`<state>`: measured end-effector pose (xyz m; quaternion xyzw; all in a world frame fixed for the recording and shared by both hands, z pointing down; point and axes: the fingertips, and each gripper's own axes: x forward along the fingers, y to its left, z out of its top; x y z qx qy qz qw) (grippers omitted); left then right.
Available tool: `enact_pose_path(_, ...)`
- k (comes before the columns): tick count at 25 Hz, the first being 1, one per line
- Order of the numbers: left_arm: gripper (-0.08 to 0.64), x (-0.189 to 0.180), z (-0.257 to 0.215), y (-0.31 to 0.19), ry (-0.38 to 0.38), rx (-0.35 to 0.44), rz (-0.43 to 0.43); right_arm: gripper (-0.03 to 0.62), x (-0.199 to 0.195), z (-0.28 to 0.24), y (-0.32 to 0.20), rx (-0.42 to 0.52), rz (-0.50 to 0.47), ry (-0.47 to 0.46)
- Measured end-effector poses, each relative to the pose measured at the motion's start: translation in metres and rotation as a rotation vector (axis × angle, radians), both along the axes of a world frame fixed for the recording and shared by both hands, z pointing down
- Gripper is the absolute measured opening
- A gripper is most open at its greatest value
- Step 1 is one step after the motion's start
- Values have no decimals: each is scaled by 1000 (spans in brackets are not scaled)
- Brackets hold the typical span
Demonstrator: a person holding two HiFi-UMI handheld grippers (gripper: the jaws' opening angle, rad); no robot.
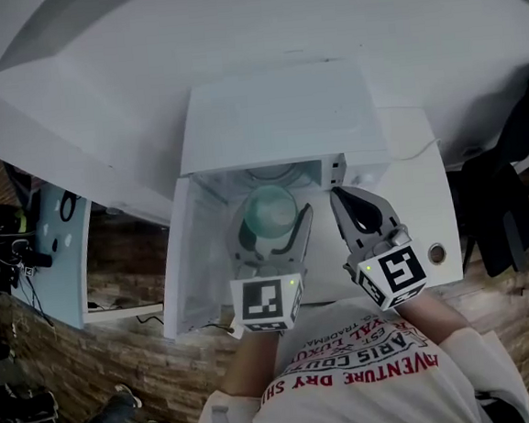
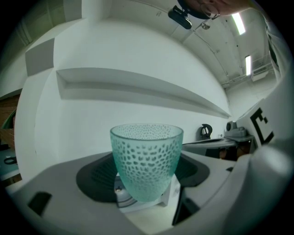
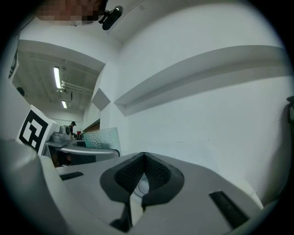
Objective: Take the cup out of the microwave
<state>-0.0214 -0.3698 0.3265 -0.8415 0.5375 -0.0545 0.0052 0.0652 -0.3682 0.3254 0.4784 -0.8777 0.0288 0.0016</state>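
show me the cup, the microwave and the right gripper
cup (image 2: 146,160), left gripper view, on its dimpled side wall
microwave (image 1: 274,113), head view, on its white top panel
right gripper (image 3: 143,156), right gripper view, where its closed tips meet

Cup (image 2: 146,158): translucent teal glass, dimpled, glossy. Right gripper (image 3: 143,157) body: matt grey plastic; pads (image 3: 161,176) dark, fine-ribbed. Microwave (image 1: 275,127) casing: smooth white. Floor (image 1: 120,352): wood planks.
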Motion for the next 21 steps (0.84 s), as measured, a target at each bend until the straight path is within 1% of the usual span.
enact_pose_path(8,371,-5,8,-2,15,-24,-20,5,-2,1,-1,7,7,35)
enact_pose_path(21,371,3,12,4,9,-35,-19,5,4,1,1,7,9,27)
